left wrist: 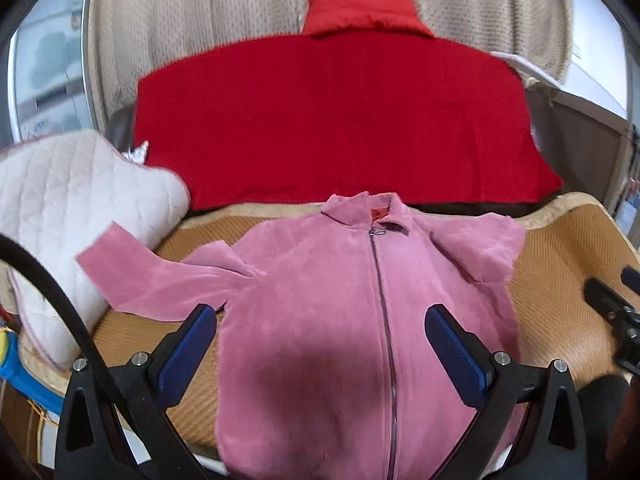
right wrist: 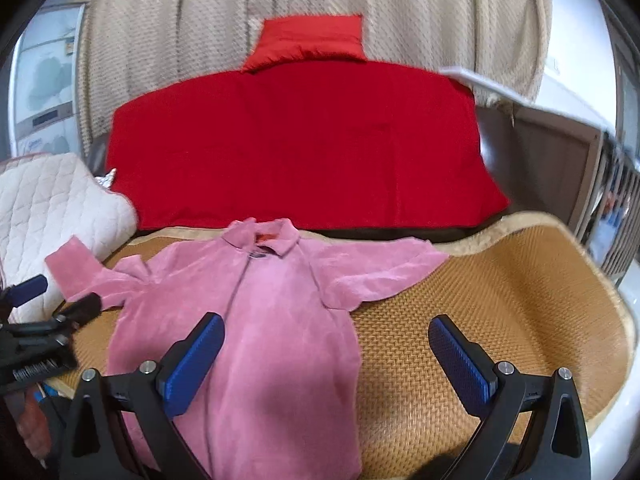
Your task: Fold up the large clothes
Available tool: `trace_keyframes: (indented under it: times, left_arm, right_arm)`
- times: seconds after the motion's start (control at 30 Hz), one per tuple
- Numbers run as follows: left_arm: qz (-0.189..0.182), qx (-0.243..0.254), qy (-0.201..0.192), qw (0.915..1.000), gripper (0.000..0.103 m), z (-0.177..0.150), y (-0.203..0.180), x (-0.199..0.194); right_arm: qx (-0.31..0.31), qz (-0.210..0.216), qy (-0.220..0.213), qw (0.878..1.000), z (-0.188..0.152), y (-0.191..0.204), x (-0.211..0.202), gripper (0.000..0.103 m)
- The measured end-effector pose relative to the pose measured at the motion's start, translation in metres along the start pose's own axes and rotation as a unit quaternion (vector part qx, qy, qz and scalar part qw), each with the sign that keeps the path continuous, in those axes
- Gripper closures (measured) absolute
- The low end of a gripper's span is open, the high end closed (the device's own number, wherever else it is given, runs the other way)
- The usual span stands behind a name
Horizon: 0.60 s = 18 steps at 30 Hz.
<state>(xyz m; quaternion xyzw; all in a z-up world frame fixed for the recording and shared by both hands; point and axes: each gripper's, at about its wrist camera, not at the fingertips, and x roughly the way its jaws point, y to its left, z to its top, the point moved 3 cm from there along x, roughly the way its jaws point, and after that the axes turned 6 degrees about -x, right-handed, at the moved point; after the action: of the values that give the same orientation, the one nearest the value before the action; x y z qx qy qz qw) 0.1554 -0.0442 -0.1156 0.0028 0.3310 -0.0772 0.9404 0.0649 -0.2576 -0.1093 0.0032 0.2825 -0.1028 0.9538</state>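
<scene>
A pink zip-up jacket (left wrist: pixel 340 304) (right wrist: pixel 256 320) lies face up on a woven tan mat (left wrist: pixel 560 280) (right wrist: pixel 500 300), collar away from me, zipper closed. Its left sleeve (left wrist: pixel 132 276) stretches out toward a white quilted cushion; its right sleeve (left wrist: pixel 488 248) (right wrist: pixel 384 268) is bent at the shoulder. My left gripper (left wrist: pixel 320 344) hovers open above the jacket's chest, jaws wide apart. My right gripper (right wrist: pixel 326 356) hangs open over the jacket's right edge and the mat. Neither holds anything.
A red blanket (left wrist: pixel 340 120) (right wrist: pixel 296 140) and red pillow (left wrist: pixel 360 10) lie beyond the mat against a beige cover. A white quilted cushion (left wrist: pixel 68 208) (right wrist: pixel 44 208) sits at the left. The other gripper shows at each view's edge.
</scene>
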Motion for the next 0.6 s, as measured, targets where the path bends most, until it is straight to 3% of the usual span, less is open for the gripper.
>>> trace_keyframes:
  times: [0.2,0.37,0.6]
  left_arm:
    - [0.038,0.000,-0.008,0.9993,0.000,0.019,-0.009,0.072]
    - [0.052,0.013,-0.027,0.9982,0.000,0.030,-0.021,0.117]
    - [0.040,0.020,0.010,0.9990,0.000,0.023,-0.026,0.158]
  right_arm:
    - [0.038,0.030,0.031,0.998,-0.007,-0.069,0.089,0.000]
    - [0.094,0.026,0.055,0.994,0.000,-0.126,0.168,0.000]
    - [0.215,0.004,0.088,0.973,0.006,-0.209,0.272,0.000]
